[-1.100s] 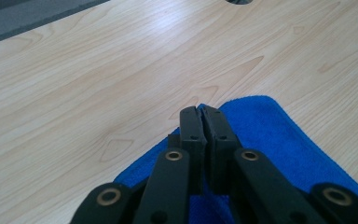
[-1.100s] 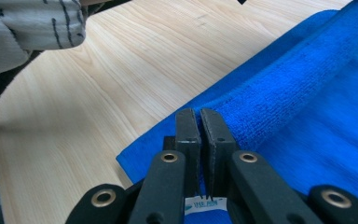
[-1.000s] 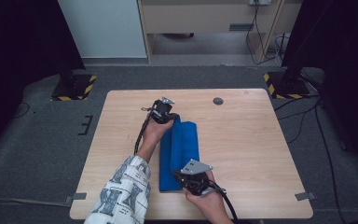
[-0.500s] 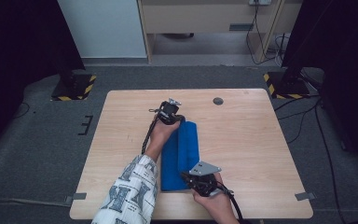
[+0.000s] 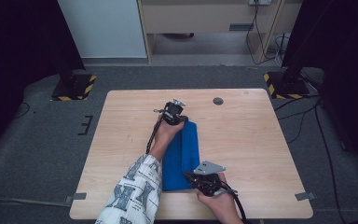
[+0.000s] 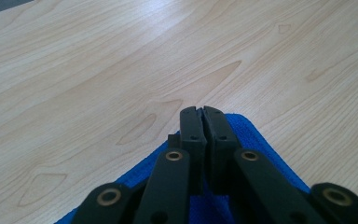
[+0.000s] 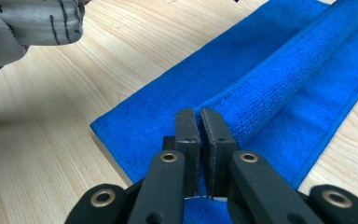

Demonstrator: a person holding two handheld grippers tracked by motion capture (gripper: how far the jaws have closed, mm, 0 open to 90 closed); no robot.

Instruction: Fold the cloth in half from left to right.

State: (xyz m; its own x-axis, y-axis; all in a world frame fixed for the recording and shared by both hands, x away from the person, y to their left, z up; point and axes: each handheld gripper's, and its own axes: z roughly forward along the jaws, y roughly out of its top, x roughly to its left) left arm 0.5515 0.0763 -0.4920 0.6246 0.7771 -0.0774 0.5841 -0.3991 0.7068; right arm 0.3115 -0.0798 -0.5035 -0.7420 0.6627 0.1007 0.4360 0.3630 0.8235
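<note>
Blue terry-cloth towel (image 5: pixel 182 156) lies lengthwise mid-counter, long edge folded over itself into raised ridge. Left claw (image 5: pixel 181 120) pinched tight on far end of towel; right claw (image 5: pixel 192 178) pinched tight on near end. Light wooden counter (image 5: pixel 261 140) underneath; patterned sleeve (image 5: pixel 133 196) beside towel.

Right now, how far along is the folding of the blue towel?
Done: the blue towel already lies as a narrow strip along the table, one long edge rolled over itself. In hand: the left gripper pinches the far end and the right gripper the near end, both jaws closed on cloth. Left: probably laying the raised edge flat, then releasing.
</note>
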